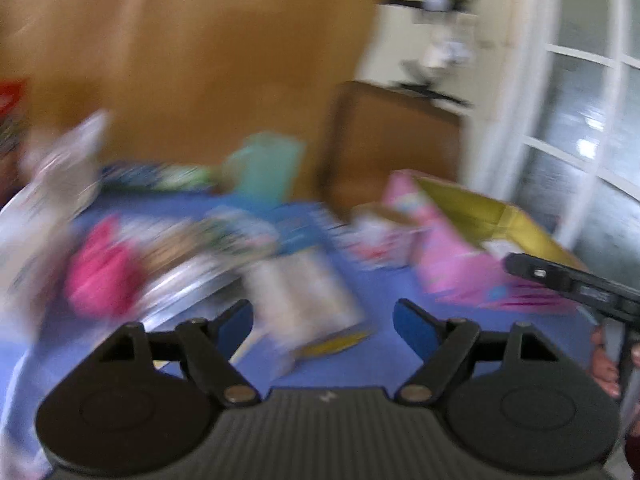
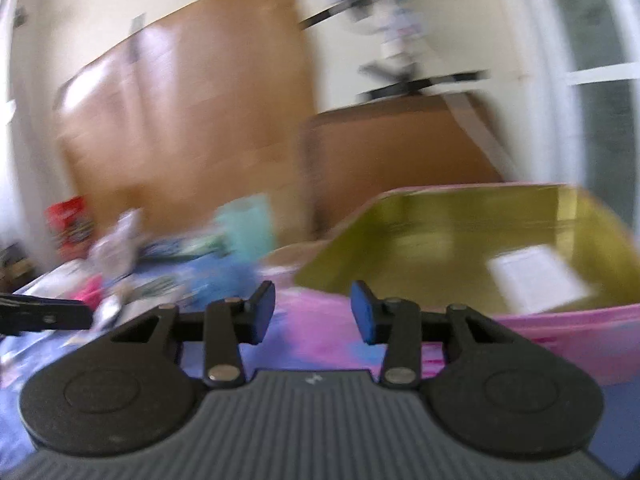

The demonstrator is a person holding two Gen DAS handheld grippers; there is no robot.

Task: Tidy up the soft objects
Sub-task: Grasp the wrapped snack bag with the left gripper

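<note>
While both views are smeared by motion blur, I can read my left gripper (image 1: 323, 322) as spread wide, its blue pads (image 1: 236, 326) well apart with nothing between them. Ahead of it lies a blue-purple sheet (image 1: 380, 356) strewn with soft objects: a bright pink cloth item (image 1: 100, 272) ahead and to the left, a pale folded piece (image 1: 304, 296) just beyond the fingertips, and a teal item (image 1: 264, 164) farther off against a brown wooden panel (image 1: 200, 60). What each of these is I cannot tell through the blur. To the right of this gripper sits a pink box (image 1: 452, 264) with a yellow-green inner lining (image 1: 480, 212); the black body of the other gripper enters at the right edge, with a hand (image 1: 606, 364) around its handle.

My right gripper (image 2: 313, 312) is likewise parted, though less widely, holding nothing. Directly ahead and to its right the pink box (image 2: 560, 332) stands open, its yellow-green lining (image 2: 440, 248) bare apart from a white sheet of paper (image 2: 540, 276) lying inside. To this gripper's left the blurred soft items lie on the blue-purple sheet (image 2: 8, 420), with a red packet (image 2: 68, 220) upright beyond them near the wall.
</note>
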